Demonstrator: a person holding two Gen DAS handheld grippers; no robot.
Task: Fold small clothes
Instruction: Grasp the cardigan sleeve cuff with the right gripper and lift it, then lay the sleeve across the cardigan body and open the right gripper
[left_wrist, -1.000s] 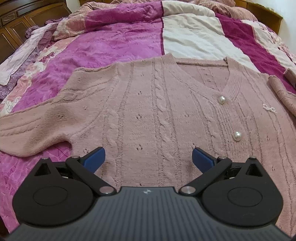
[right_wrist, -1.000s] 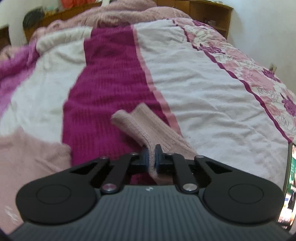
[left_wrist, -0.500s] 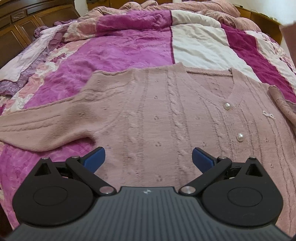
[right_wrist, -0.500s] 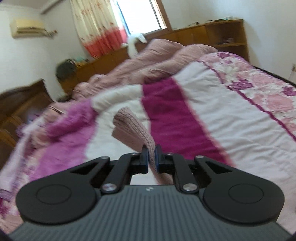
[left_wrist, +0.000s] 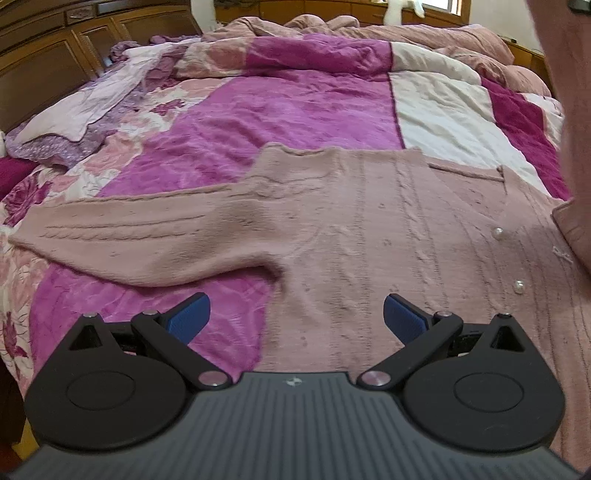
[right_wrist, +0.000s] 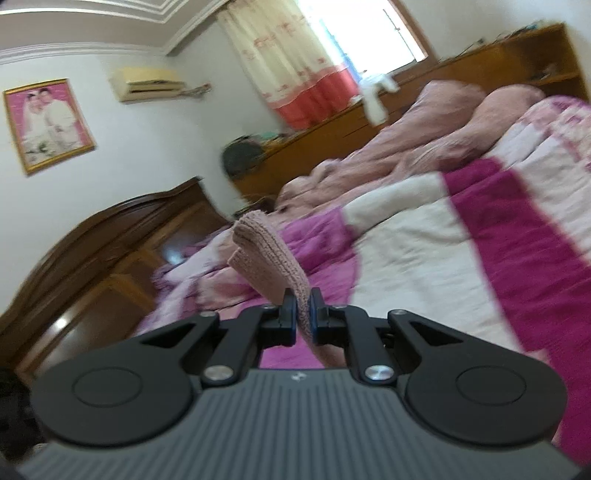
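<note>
A dusty-pink knit cardigan (left_wrist: 369, 236) with pearl buttons lies flat on the bed, its left sleeve (left_wrist: 122, 236) stretched out to the left. My left gripper (left_wrist: 295, 317) is open and empty, hovering just above the cardigan's lower left part. My right gripper (right_wrist: 303, 310) is shut on the cardigan's right sleeve cuff (right_wrist: 266, 258) and holds it lifted in the air, tilted. The raised sleeve hangs as a pink blur at the right edge of the left wrist view (left_wrist: 569, 110).
The bed is covered by a pink, magenta and white patchwork quilt (left_wrist: 295, 107). Crumpled lilac clothes (left_wrist: 92, 110) lie at the far left. A dark wooden headboard (right_wrist: 92, 266) and pink pillows (right_wrist: 424, 125) stand beyond. A low cabinet (left_wrist: 48, 62) runs along the left.
My right gripper has lifted the sleeve cuff off the quilt and swung it up and leftward. My left gripper has shifted left over the cardigan, still open.
</note>
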